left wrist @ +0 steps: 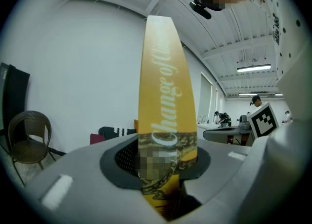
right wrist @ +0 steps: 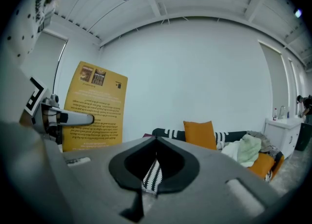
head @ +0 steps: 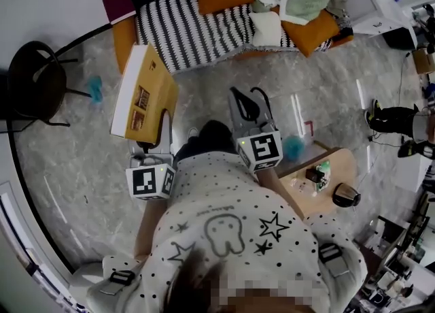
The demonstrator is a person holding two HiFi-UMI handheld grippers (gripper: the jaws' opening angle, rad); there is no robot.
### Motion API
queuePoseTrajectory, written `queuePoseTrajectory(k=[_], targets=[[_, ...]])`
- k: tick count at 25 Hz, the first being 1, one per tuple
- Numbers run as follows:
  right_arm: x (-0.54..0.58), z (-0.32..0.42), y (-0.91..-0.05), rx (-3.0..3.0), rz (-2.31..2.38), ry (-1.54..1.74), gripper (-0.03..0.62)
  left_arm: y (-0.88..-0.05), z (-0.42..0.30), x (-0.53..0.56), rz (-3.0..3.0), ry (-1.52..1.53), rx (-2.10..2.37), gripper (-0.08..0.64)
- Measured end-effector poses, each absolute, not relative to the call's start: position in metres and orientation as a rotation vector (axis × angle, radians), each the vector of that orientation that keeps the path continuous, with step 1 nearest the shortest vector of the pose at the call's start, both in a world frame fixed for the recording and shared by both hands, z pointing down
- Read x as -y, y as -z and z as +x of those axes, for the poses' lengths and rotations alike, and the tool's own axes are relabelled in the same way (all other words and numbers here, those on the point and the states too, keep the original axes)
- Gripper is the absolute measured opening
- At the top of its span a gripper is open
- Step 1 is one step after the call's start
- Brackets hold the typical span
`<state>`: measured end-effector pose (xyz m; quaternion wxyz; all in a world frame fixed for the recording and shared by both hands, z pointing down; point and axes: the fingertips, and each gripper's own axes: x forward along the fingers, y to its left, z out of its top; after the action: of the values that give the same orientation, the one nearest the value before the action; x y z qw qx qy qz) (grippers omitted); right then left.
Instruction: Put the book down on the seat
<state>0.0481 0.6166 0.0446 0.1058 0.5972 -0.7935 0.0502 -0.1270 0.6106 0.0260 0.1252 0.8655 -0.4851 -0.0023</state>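
The person wears a white long-sleeved shirt [head: 224,237] scattered with small black dots, black outlined stars and an outlined cartoon figure with two dot eyes at the middle of the back. Dark straps with grey buckles [head: 329,253] lie over both shoulders. The left gripper [head: 164,122] and the right gripper [head: 246,98] have smooth light-grey bodies, with black lining around the jaw opening. Each carries a white marker cube [head: 262,150] printed with black square patterns, with a tiny green light at one corner. Thin black cables loop beside the right gripper's body.
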Motion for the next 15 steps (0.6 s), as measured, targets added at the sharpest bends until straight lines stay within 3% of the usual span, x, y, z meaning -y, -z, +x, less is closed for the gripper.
queuePoseTrajectory(k=[15], targets=[[-0.550,0.057,-0.045,2.391,1.652,-0.166,0.000,-0.029,-0.111,-0.558,2.429,0.011,1.474,0.146]])
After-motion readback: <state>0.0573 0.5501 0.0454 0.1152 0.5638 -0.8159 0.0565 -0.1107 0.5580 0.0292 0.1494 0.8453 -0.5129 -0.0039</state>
